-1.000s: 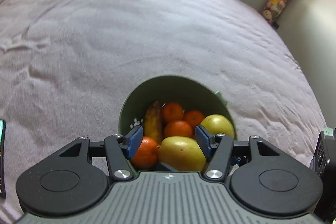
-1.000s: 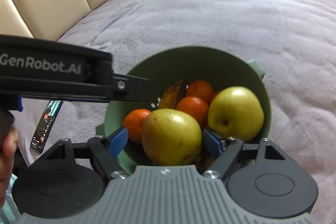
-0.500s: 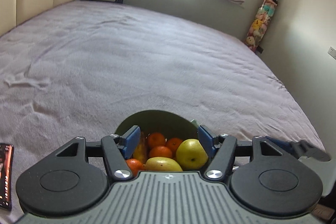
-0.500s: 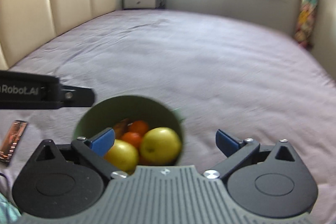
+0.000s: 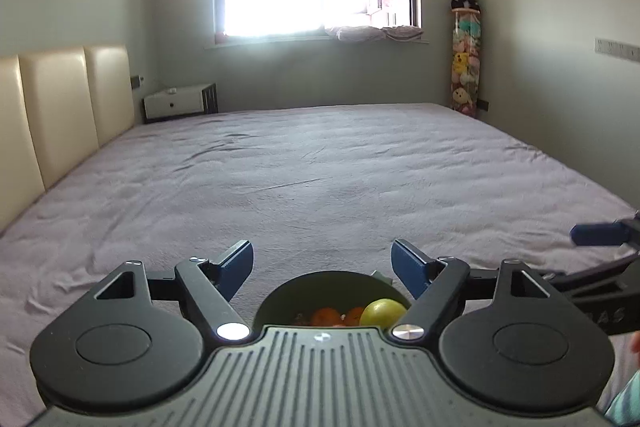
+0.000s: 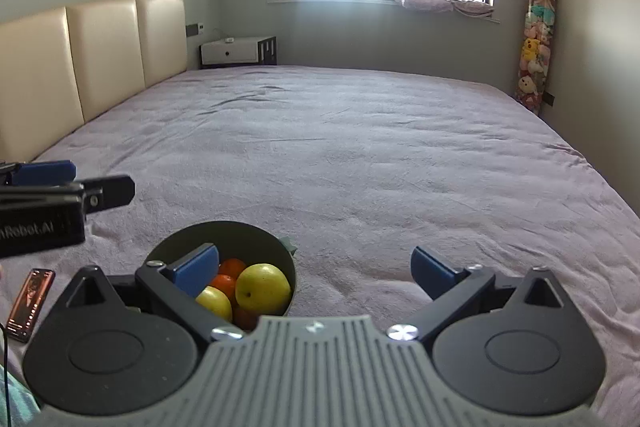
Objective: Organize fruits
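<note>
A dark green bowl (image 6: 224, 231) sits on the bed near its front edge. It holds two yellow round fruits (image 6: 262, 287), several oranges (image 6: 228, 275) and a partly hidden banana. My right gripper (image 6: 316, 267) hovers above and behind the bowl, open, with nothing between its blue pads. In the left wrist view the bowl (image 5: 332, 281) peeks out just past my left gripper (image 5: 322, 263), whose jaws are opening wide and hold nothing. My left gripper's fingers (image 6: 44, 169) also show at the left of the right wrist view.
The wide purple bedspread (image 5: 320, 167) stretches to a cream headboard (image 6: 100, 67) on the left. A phone (image 6: 30, 299) lies on the bed left of the bowl. A white nightstand (image 6: 236, 53) and a tall toy holder (image 5: 466, 67) stand by the far wall.
Both grippers rose and drew back from the bowl, and their jaws spread wide. The yellow fruit that was between the right pads now lies in the bowl.
</note>
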A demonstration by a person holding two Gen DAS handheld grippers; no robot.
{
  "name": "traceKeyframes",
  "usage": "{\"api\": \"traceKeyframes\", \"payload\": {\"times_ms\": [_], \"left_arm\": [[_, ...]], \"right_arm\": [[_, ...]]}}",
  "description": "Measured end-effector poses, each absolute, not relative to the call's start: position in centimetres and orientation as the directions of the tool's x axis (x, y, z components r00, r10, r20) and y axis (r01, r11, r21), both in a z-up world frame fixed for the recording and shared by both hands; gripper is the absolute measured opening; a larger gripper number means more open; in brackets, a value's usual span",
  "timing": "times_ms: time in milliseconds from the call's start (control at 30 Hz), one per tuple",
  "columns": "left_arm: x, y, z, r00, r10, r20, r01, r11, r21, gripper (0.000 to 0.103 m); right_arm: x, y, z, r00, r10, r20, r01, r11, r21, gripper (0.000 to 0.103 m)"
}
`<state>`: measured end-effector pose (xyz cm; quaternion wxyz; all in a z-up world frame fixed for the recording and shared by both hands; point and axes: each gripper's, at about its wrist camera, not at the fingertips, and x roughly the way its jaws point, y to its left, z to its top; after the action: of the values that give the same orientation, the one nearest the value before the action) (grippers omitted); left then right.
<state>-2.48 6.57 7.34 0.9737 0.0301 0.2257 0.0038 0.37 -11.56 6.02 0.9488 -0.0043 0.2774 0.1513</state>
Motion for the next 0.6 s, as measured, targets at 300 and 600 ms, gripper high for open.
{"api": "traceKeyframes", "payload": {"times_ms": [300, 600], "left_arm": [[-2.1, 6.5, 4.6, 0.825, 0.013, -0.565, 0.006, 0.999, 0.032, 0.094], [0.1, 7.4, 0.8, 0.685, 0.061, -0.726, -0.071, 0.997, 0.017, 0.094]], "right_arm": [[-0.8, -11.6, 3.2, 0.779, 0.246, -0.577, -0.271, 0.962, 0.045, 0.099], [1.4, -10.4, -0.2, 0.693, 0.23, -0.683, -0.296, 0.955, 0.022, 0.099]]}}
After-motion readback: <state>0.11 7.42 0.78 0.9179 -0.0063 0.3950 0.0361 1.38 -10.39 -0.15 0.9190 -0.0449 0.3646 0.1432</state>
